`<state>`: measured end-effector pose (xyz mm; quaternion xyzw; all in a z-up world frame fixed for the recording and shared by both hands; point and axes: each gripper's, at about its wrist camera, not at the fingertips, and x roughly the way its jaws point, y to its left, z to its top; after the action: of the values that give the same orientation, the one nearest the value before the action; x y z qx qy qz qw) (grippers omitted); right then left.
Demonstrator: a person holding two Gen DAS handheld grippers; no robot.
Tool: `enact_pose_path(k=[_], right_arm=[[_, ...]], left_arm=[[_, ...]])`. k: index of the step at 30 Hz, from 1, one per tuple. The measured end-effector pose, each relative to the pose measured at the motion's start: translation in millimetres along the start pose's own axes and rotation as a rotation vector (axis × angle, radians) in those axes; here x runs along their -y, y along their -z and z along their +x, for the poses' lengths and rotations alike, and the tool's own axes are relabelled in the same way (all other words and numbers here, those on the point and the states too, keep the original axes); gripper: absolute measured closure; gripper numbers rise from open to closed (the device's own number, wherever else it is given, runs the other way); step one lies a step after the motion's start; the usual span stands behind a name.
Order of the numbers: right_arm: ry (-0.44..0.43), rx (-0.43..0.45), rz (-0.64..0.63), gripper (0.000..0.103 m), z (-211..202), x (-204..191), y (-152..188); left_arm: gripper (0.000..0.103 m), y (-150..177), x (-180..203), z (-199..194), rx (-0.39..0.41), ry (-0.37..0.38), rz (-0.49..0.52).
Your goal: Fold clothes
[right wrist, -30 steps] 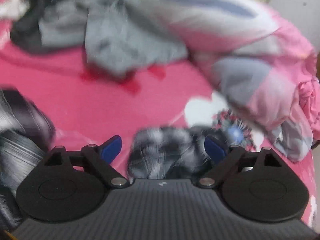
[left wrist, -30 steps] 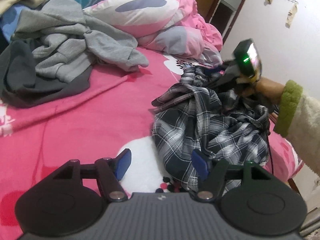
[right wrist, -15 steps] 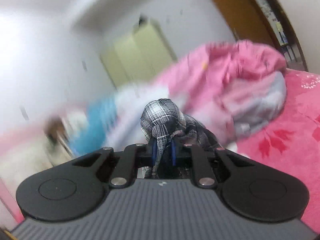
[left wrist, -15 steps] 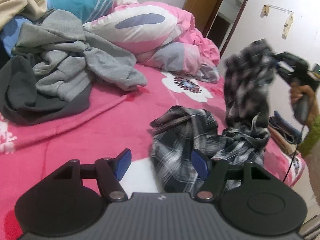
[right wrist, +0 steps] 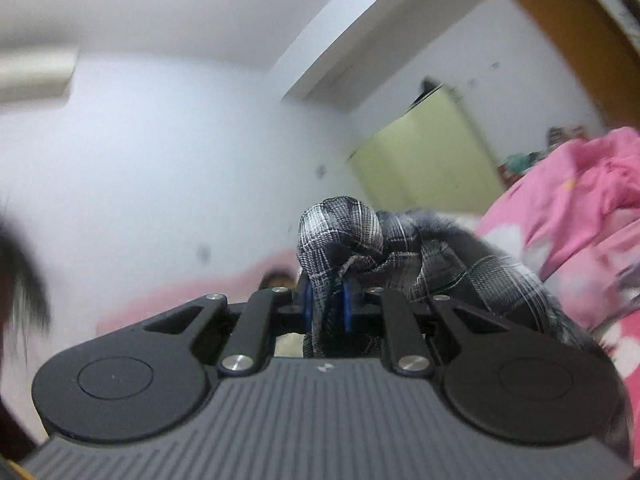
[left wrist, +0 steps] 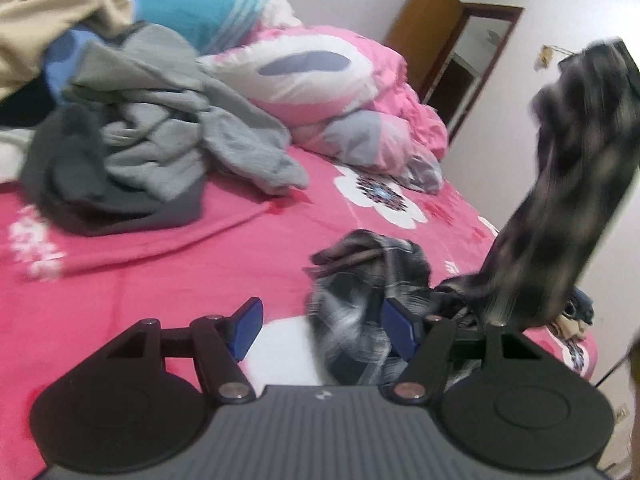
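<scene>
A black-and-white plaid shirt hangs stretched from high at the right down to a crumpled heap on the pink bedspread. In the right wrist view my right gripper is shut on a bunched fold of that plaid shirt, lifted up toward the wall and ceiling. My left gripper stands open low over the bed, its blue fingers apart. The shirt's lower heap lies just beyond its right finger, and nothing is pinched between the pads.
A pile of grey clothes lies at the back left of the bed, beside a beige garment and a blue one. A pink and white quilt is heaped at the back. A brown door stands behind; folded clothes sit at the bed's right edge.
My right gripper closed on the plaid shirt and swung up, pulling it off the bed into a long hanging strip. The left gripper stayed open and rose slightly.
</scene>
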<state>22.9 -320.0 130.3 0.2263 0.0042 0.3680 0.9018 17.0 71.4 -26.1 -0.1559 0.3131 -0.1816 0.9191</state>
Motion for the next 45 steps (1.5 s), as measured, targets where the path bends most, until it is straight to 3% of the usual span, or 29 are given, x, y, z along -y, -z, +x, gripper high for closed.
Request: enact_pose_path(k=[3, 5, 7, 8, 9, 12, 14, 18, 21, 24, 27, 30, 32, 34, 40, 45], right_arm=[[0.029, -0.167, -0.041, 0.088, 15, -33, 87], [0.088, -0.349, -0.026, 0.085, 24, -44, 154], [0.187, -0.592, -0.041, 0.084, 32, -47, 217], [0.207, -0.689, -0.052, 0.078, 31, -49, 240], [0.203, -0.733, -0.074, 0.075, 27, -53, 251], [0.152, -0.696, -0.233, 0.061, 7, -72, 231], [0.095, -0.63, -0.283, 0.04, -2, -72, 199], [0.099, -0.551, -0.323, 0.031, 11, -40, 142], [0.12, -0.612, -0.399, 0.031, 46, -9, 129], [0.004, -0.768, -0.453, 0.031, 91, 6, 142], [-0.142, -0.906, -0.511, 0.034, 125, 2, 158], [-0.222, -1.021, -0.547, 0.044, 149, -2, 175], [-0.22, -1.078, -0.541, 0.073, 143, 0, 182], [-0.224, -1.109, -0.541, 0.087, 130, -2, 185], [-0.264, -1.03, -0.49, 0.09, 66, -41, 151], [-0.258, -1.136, -0.51, 0.09, 31, -61, 178]], left_arm=[[0.036, 4, -15, -12, -0.016, -0.029, -0.03], [0.036, 6, -25, -20, -0.03, -0.047, -0.049], [0.036, 9, -32, -24, -0.047, -0.052, -0.062], [0.036, 10, -34, -25, -0.057, -0.05, -0.061], [0.035, 12, -36, -26, -0.068, -0.048, -0.06], [0.031, 19, -34, -25, -0.114, 0.001, -0.033], [0.031, 25, -30, -21, -0.146, 0.059, -0.028], [0.03, 38, -16, -12, -0.219, 0.184, -0.024], [0.031, 50, 3, -7, -0.249, 0.201, 0.035], [0.035, 61, 16, -2, -0.262, 0.191, 0.081], [0.043, 69, 24, 0, -0.229, 0.142, 0.133], [0.045, 71, 23, 0, -0.216, 0.139, 0.158], [0.047, 71, 20, 1, -0.215, 0.151, 0.164], [0.048, 72, 16, 1, -0.214, 0.164, 0.17], [0.047, 74, 12, 5, -0.206, 0.194, 0.194], [0.043, 79, 15, 7, -0.192, 0.192, 0.241]])
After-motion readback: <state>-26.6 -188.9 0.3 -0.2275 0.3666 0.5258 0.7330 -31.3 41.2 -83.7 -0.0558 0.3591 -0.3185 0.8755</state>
